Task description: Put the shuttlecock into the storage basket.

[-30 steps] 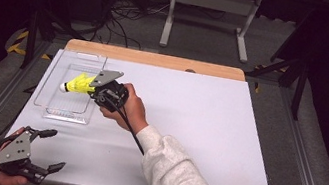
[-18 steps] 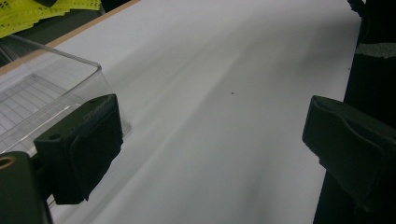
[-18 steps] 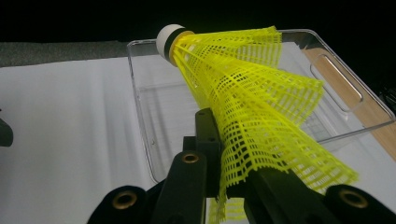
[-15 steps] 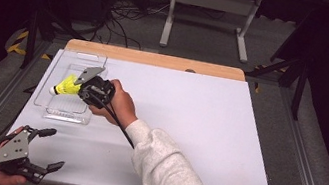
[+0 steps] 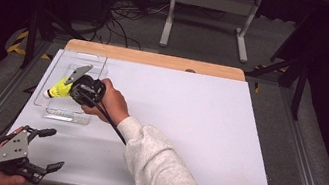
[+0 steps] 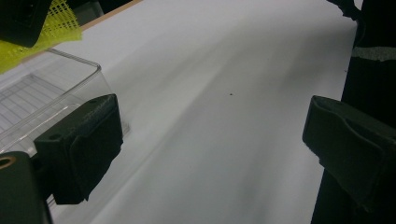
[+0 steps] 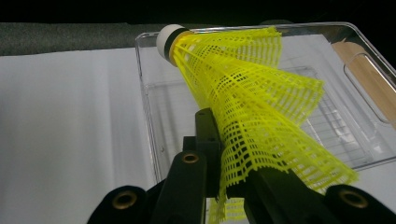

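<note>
A yellow mesh shuttlecock [image 5: 57, 89] with a white cork tip hangs over a clear plastic tray [image 5: 49, 111] at the left of the white table. My right gripper [image 5: 71, 89] is shut on its skirt, cork pointing left. In the right gripper view the shuttlecock [image 7: 243, 107] is pinched between the black jaws above the tray [image 7: 355, 154], cork toward the tray's far corner. My left gripper [image 5: 45, 148] rests open at the table's near left corner with nothing between its fingers. Its own view has the open gripper [image 6: 215, 149], the tray corner [image 6: 70, 70] and the yellow skirt [image 6: 51, 28].
The white table top [image 5: 198, 123] stretches wide to the right of the tray. A wooden strip [image 5: 157, 60] runs along its far edge. Metal rails flank both sides. Cables and a stand's legs [image 5: 204, 23] lie on the floor behind.
My right gripper has carried the shuttlecock to the left, from the tray's right rim to over its middle. The left gripper has stayed put.
</note>
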The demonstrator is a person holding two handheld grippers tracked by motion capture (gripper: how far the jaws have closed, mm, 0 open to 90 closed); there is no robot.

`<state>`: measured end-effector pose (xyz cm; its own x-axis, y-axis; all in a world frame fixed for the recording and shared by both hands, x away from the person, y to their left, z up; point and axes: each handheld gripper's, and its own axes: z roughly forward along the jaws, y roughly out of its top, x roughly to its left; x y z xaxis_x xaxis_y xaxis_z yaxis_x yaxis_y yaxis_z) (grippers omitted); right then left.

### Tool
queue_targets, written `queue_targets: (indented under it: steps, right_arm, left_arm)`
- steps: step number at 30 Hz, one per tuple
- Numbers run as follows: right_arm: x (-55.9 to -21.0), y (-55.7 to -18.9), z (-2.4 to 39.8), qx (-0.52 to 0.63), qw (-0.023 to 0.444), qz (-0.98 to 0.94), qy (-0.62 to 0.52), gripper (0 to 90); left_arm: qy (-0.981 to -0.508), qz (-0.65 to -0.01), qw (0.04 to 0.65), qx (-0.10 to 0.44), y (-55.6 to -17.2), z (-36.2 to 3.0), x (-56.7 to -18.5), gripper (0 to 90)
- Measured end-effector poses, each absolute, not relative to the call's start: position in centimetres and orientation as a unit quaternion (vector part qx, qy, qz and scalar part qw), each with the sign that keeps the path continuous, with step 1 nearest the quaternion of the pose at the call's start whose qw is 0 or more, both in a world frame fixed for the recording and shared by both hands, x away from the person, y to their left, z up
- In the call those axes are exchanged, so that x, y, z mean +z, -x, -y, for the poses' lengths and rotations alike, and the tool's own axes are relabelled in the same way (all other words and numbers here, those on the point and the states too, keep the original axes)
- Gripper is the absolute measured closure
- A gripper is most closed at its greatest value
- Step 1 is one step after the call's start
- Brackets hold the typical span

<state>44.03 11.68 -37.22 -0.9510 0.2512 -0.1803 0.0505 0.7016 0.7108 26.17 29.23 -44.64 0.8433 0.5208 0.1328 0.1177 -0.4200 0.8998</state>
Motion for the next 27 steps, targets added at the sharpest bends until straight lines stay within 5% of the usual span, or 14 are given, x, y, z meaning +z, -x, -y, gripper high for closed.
queue_targets:
  steps: [27]
  right_arm:
    - [-40.3,-45.4,-13.7,0.352,0.106,-0.924,-0.108,87.8]
  left_arm:
    - [-0.82,-0.195,0.502,0.196,-26.2,-29.1,-44.8,6.0]
